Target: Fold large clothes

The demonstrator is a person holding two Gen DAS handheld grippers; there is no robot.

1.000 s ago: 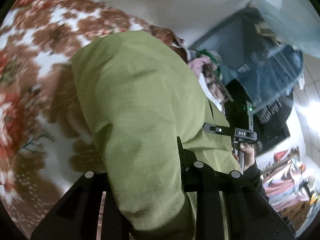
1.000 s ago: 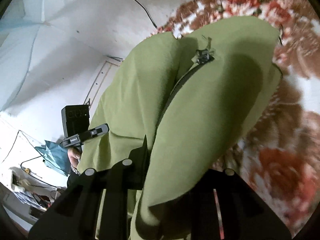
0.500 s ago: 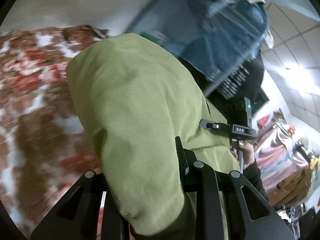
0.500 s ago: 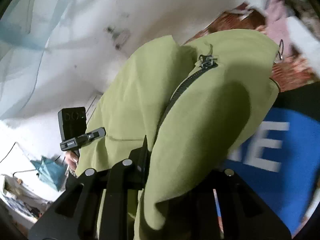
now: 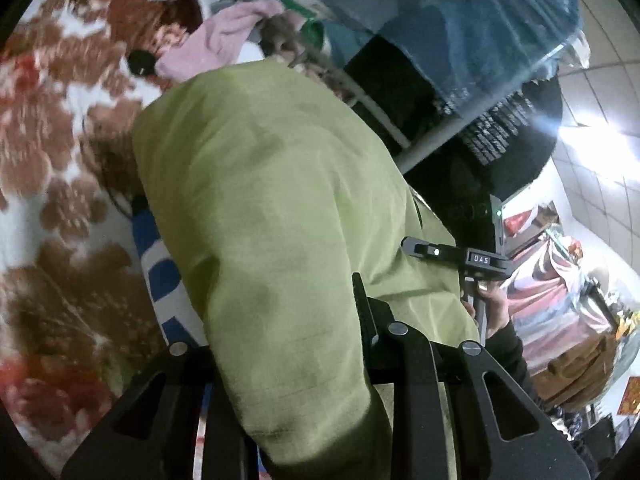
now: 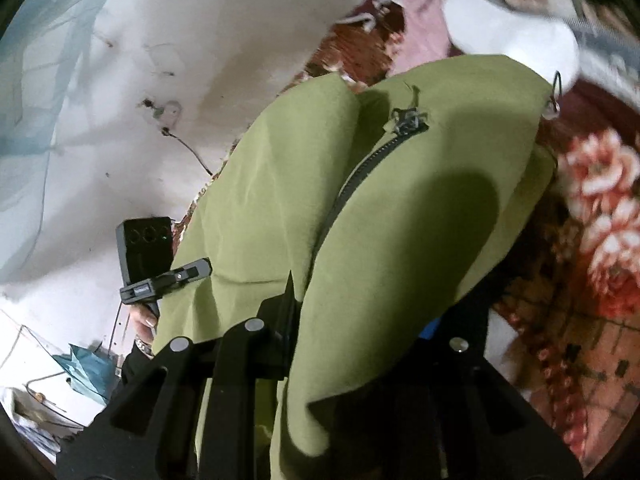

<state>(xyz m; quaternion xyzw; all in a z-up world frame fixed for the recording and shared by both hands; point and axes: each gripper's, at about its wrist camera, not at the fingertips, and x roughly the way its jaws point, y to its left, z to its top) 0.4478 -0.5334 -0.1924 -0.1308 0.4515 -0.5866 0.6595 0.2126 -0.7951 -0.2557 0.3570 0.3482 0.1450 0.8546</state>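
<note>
Inspector A: Largest item first. The floral blanket (image 5: 52,152), plush, brown and red blooms on white, covers the bed. A second ago it filled the background of both views; now a blue-and-white patterned cloth (image 5: 160,276) shows beneath the load, and a pile of clothes (image 5: 240,28), pink and green, has come into sight at the blanket's far edge.

Inspector B: And the garment?

Inspector A: The green garment (image 5: 272,208), matte woven cloth, hangs in rounded folds, carried clear above the blanket between the two tools. Its drape is unchanged from the earlier frames. A dark zipper (image 6: 360,172) with a metal pull runs down it in the right wrist view, and a small metal ring (image 6: 557,92) dangles at its far corner.

Inspector B: Grippers?

Inspector A: The left gripper (image 5: 332,332) pinches a gathered fold of the garment, jaws narrow around it. The right gripper (image 6: 332,320) likewise clamps the cloth, which spills over its fingers. Each tool appears in the other's view, held by a hand (image 5: 494,304) in a dark sleeve.
</note>
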